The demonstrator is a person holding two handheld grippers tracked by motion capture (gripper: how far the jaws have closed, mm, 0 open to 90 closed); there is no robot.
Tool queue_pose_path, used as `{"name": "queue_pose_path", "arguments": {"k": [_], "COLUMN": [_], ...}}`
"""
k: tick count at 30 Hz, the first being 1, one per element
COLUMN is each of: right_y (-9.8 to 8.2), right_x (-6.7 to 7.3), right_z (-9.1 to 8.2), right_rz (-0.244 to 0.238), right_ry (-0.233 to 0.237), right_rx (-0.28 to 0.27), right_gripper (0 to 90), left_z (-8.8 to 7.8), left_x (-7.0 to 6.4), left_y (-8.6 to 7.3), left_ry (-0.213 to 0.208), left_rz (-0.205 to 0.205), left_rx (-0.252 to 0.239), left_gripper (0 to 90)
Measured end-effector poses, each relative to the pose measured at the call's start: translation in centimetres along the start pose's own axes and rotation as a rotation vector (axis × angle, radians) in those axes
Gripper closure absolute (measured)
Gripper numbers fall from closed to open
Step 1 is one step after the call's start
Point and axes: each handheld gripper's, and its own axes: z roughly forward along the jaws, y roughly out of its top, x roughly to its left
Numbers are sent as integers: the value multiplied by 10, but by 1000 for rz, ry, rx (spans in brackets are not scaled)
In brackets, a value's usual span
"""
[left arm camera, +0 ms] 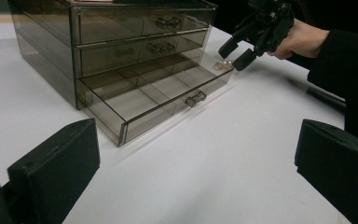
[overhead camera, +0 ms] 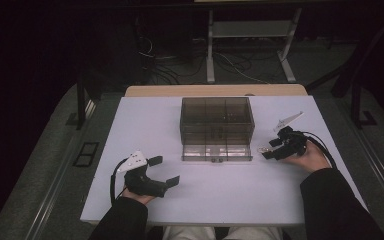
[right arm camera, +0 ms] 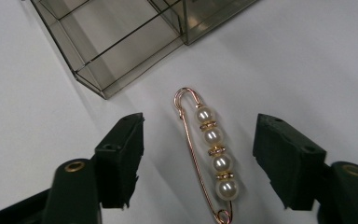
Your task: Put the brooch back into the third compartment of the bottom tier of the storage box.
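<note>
A smoky clear drawer box stands mid-table, its bottom drawer pulled out and divided into compartments. A gold safety-pin brooch with several pearls lies flat on the white table just right of the drawer's corner. My right gripper is open, one jaw on each side of the brooch, not touching it. The high view shows that gripper low over the brooch. My left gripper is open near the front left, holding nothing. From it I see the box, the brooch and the right gripper.
The white table has bare room in front of and to the left of the box. A wooden tabletop edge adjoins the far side. Cables and metal table legs lie on the floor beyond.
</note>
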Motion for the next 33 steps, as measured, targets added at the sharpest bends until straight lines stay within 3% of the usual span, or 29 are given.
{"name": "queue_pose_path", "arguments": {"k": [18,33], "right_y": [-2,-2], "right_x": [-1,1], "right_z": [2,2], "right_rz": [-14,-23], "right_ry": [-20,-55], "right_rx": [16,22], "right_gripper": [620,695], "left_z": [0,0], "left_x": [0,0], "left_y": [0,0], "left_ry": [-2,-6], "left_rz": [2,1], "left_rx": [-2,-3], "left_gripper": [0,0]}}
